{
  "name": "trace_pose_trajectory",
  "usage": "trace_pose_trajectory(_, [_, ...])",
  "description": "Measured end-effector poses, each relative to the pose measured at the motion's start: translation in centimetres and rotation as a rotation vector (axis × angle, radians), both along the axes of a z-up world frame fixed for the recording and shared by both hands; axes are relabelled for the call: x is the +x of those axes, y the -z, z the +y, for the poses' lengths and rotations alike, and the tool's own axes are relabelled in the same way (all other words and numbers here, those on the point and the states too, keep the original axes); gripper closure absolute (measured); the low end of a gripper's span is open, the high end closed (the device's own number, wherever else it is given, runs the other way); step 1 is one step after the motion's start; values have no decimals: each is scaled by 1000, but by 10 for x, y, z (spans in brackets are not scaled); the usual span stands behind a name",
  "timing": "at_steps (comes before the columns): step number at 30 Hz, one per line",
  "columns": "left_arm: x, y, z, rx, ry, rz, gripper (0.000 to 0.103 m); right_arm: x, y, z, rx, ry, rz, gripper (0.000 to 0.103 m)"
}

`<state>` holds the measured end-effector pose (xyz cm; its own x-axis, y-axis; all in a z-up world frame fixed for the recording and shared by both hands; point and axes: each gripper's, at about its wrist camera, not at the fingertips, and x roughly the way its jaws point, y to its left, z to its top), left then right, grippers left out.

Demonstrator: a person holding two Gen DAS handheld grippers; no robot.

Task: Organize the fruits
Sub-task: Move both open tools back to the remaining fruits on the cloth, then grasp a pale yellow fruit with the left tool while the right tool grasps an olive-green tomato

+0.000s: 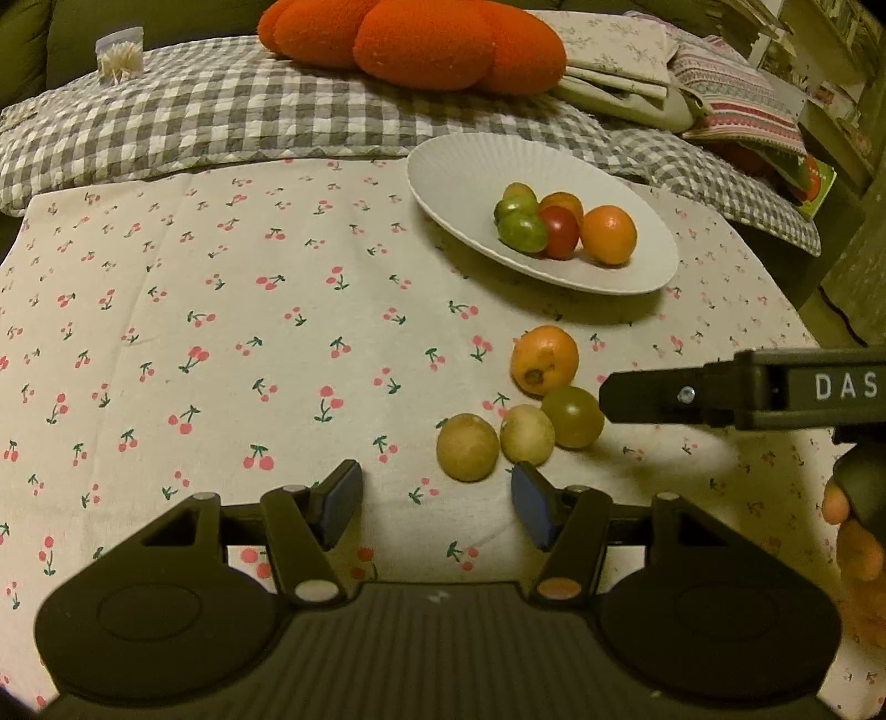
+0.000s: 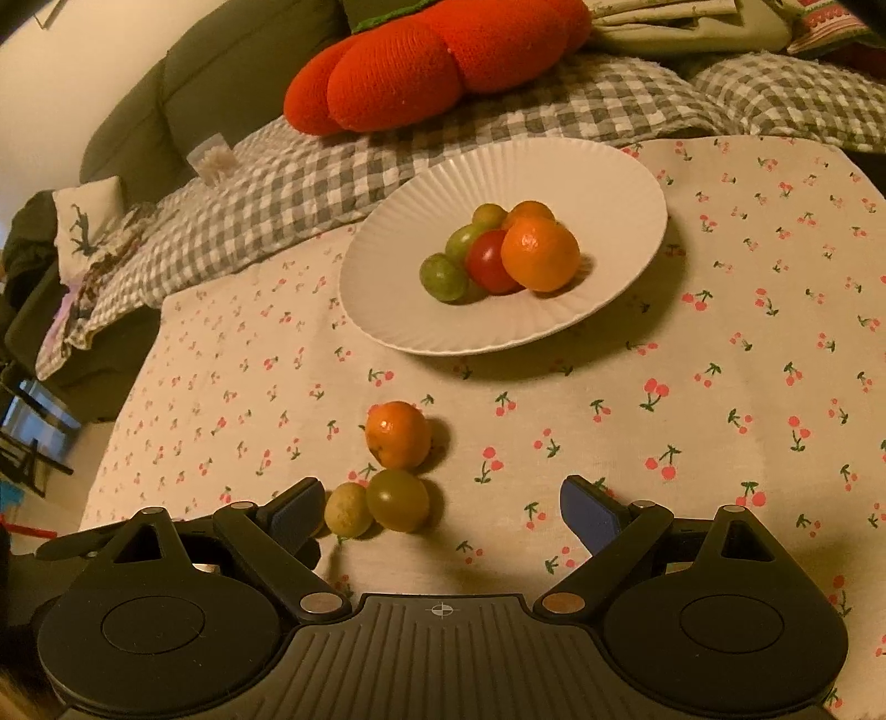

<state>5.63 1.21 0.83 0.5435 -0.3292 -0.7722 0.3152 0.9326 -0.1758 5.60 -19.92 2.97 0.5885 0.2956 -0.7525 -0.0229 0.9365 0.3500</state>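
A white ribbed plate (image 1: 459, 166) (image 2: 609, 183) holds several fruits: an orange (image 1: 608, 234) (image 2: 540, 253), a red tomato (image 1: 560, 231) (image 2: 490, 261) and green ones. On the cherry-print cloth lie a loose orange (image 1: 544, 360) (image 2: 397, 433), a green tomato (image 1: 573, 416) (image 2: 397, 499) and two tan round fruits (image 1: 468, 446) (image 1: 527, 433) (image 2: 348, 509). My left gripper (image 1: 434, 504) is open and empty, just short of the tan fruits. My right gripper (image 2: 442, 512) stands wide open over the cloth, with the green tomato and a tan fruit by its left finger; its finger (image 1: 653, 396) reaches in beside the green tomato.
Behind the cloth lie a grey checked blanket (image 1: 221, 122), a red-orange cushion (image 1: 421, 44) (image 2: 421, 72), folded linens (image 1: 614, 55) and a toothpick box (image 1: 119, 55). A hand (image 1: 853, 543) shows at the right edge. The cloth's left half carries nothing.
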Motion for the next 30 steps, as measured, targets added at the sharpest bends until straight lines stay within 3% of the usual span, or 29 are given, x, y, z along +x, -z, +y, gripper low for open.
trace_pose_trajectory(10, [5, 4, -7, 18, 21, -37, 47, 0, -1, 1, -28, -9, -3, 10])
trace_pose_trajectory(17, [9, 4, -8, 25, 21, -65, 58, 0, -1, -1, -30, -1, -9, 10])
trace_pose_trajectory(20, [9, 3, -10, 54, 21, -83, 75, 1, -1, -1, -32, -1, -10, 11])
trace_pose_trajectory(22, [9, 3, -10, 64, 17, -84, 79, 1, -1, -1, -35, 0, -12, 12])
trace_pose_trajectory(27, [10, 0, -3, 31, -22, -57, 79, 2, 1, -1, -32, -3, -19, 13])
trace_pose_trajectory(30, [9, -4, 4, 24, -61, -37, 79, 2, 2, 3, -29, -36, -23, 19])
